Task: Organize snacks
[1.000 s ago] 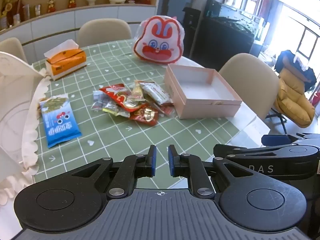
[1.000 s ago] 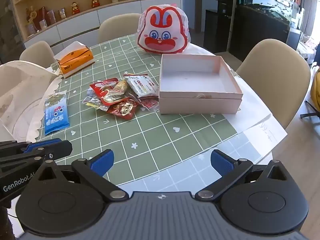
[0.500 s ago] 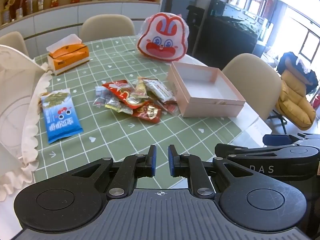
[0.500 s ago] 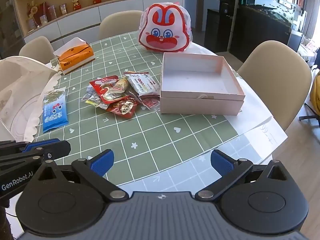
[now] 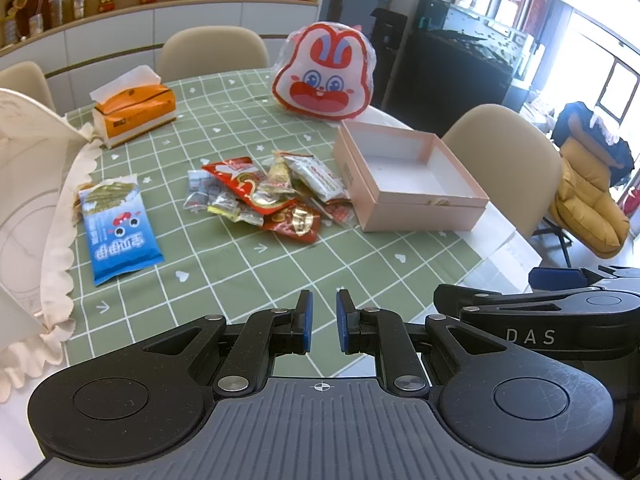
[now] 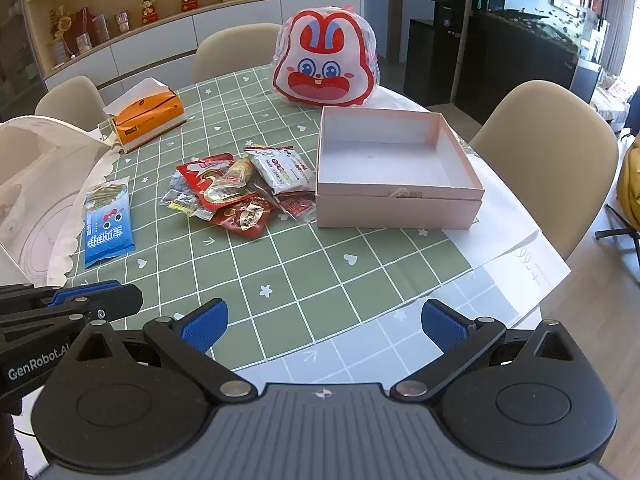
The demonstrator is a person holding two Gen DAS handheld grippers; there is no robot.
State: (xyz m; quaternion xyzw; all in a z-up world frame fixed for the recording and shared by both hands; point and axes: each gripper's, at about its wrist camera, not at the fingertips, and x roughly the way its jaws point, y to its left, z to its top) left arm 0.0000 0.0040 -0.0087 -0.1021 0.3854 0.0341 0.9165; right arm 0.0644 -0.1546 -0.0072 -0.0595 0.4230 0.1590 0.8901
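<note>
Snack pile (image 6: 240, 192): mid-table, loose heap of small packets, touching the left wall of the pink box; likely dumped there for short transfers.
Red packets (image 5: 256, 188): top and near side of heap, overlapping; easiest first picks, judged.
White packet (image 6: 284, 168): far side of heap, one edge against box wall.
Blue packet (image 5: 118, 228): alone near left table edge, well apart from heap, flat, beside the white frilled bag (image 5: 36, 184).
Pink box (image 6: 396, 168): open, empty, toward right edge of table, sitting on white paper sheet (image 6: 516, 248); presumably the target container.
Rabbit bag (image 6: 326, 64): upright at far edge, just behind box; untouched.
Tissue box (image 5: 134, 114): far left corner area, clear of the snacks.
Tablecloth (image 6: 280, 276): green grid, near edge bare in front of both grippers.
Left gripper (image 5: 322, 322): clenched on nothing, narrow slit between pads, hovering above near table edge, aimed down toward heap.
Right gripper (image 6: 324, 326): released wide, nothing between pads, above near edge, box and heap ahead; probably readied for first grab.
Task stage: nothing in box yet, judged at start.
Risk: crinkly overlapping packets, possible double pick or slip.
</note>
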